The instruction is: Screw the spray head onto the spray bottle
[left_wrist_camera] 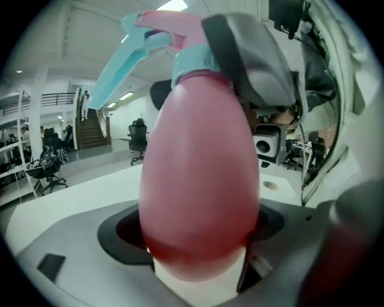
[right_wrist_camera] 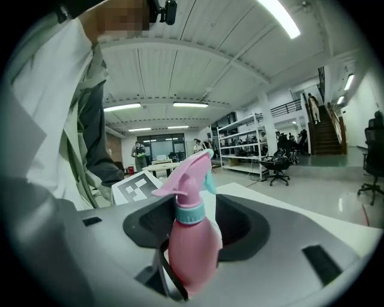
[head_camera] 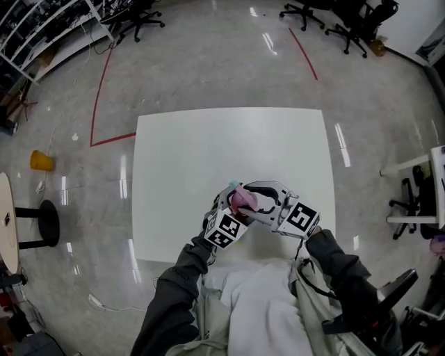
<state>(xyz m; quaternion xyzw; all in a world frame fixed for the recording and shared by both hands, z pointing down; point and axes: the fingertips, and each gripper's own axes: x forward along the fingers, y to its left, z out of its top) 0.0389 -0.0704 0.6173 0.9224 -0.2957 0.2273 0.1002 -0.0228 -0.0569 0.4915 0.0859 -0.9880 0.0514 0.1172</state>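
A pink spray bottle (head_camera: 240, 200) is held up over the white table's (head_camera: 229, 146) near edge, between both grippers. Its pink spray head (left_wrist_camera: 171, 24) with a teal trigger (left_wrist_camera: 117, 66) and teal collar (left_wrist_camera: 193, 61) sits on the neck. My left gripper (head_camera: 229, 211) is shut on the bottle's round body (left_wrist_camera: 201, 174), which fills the left gripper view. My right gripper (head_camera: 263, 199) stands open around the bottle's upper part. One grey finger (left_wrist_camera: 255, 57) lies beside the collar. In the right gripper view the bottle (right_wrist_camera: 193, 240) stands upright between the jaws, which do not press on it.
The person's grey sleeves and white top (head_camera: 257, 306) are just below the grippers. Office chairs (head_camera: 139, 17) (head_camera: 348, 21) stand at the far side of the shiny floor. A red tape line (head_camera: 101, 90) and a yellow object (head_camera: 40, 161) lie to the left.
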